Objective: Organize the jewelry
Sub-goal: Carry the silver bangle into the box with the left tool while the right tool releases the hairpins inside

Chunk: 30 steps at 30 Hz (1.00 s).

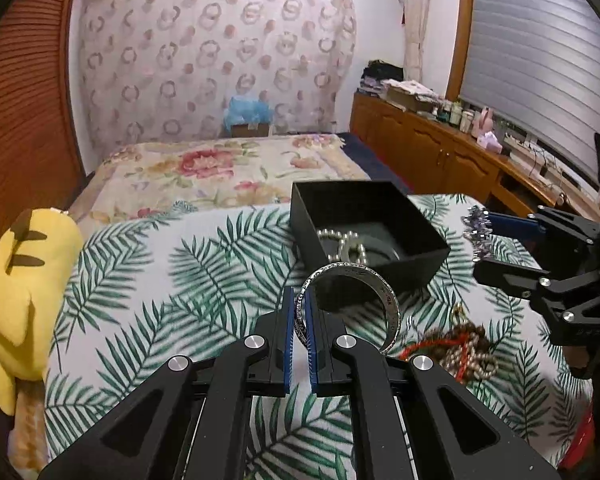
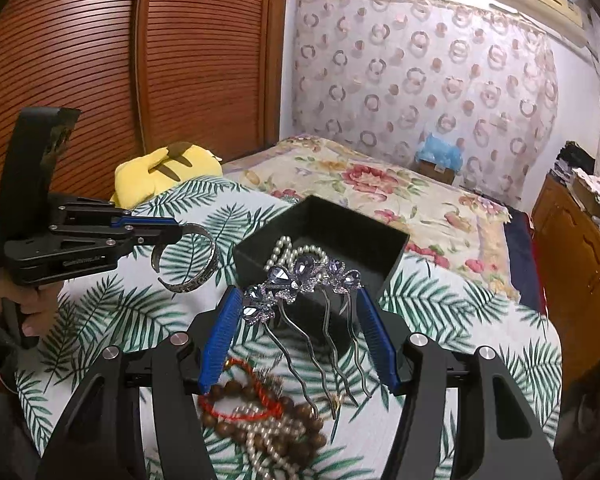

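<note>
left gripper (image 1: 301, 332) jaws pinched narrow on the stiff, slick silver bangle (image 1: 352, 304), right gripper (image 2: 298, 320) jaws wide across the fragile jewelled hair comb (image 2: 300, 280), black box (image 1: 420, 240) at twelve o'clock.

One black box (image 2: 320, 240), one silver bangle (image 1: 352, 304), one jewelled comb (image 2: 300, 280), one plush toy (image 1: 24, 280)

A box (image 1: 364, 220) is sitting on the cloth-covered table (image 1: 180, 280), with a pearl strand (image 1: 346, 246) lying inside it. A heap of beads (image 2: 268, 420) is lying on the cloth nearer than the box. A plush toy (image 1: 24, 292) is resting at the table's left edge, and a bed (image 1: 228, 172) is stretching behind.
</note>
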Tool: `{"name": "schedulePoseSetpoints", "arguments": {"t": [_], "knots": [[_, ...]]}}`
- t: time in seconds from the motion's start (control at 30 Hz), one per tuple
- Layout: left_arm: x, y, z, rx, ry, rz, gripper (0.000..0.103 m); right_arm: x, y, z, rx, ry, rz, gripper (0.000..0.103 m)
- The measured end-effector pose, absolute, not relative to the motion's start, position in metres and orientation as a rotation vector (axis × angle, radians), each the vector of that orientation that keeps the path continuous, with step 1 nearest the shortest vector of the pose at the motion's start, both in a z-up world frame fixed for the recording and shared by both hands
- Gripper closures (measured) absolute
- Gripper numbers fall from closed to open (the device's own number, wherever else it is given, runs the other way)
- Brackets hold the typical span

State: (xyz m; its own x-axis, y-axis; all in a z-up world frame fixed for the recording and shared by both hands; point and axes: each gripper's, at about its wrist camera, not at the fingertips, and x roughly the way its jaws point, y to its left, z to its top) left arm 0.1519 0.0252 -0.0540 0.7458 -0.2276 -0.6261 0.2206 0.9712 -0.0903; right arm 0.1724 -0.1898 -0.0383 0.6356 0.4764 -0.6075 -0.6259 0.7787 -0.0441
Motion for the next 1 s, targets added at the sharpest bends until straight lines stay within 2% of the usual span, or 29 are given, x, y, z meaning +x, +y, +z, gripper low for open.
{"name": "schedulePoseSetpoints", "arguments": {"t": [0.53,1.0], "knots": [[0.178,0.048,-0.040,-0.040,0.661,-0.190,0.098,0.245,-0.155,-0.030,-0.300,0.599,0.679,0.041],[0.203,0.051,-0.039,-0.006,0.671,-0.172,0.098,0.278,-0.145,-0.057,-0.291,0.668,0.695,0.041]]}}
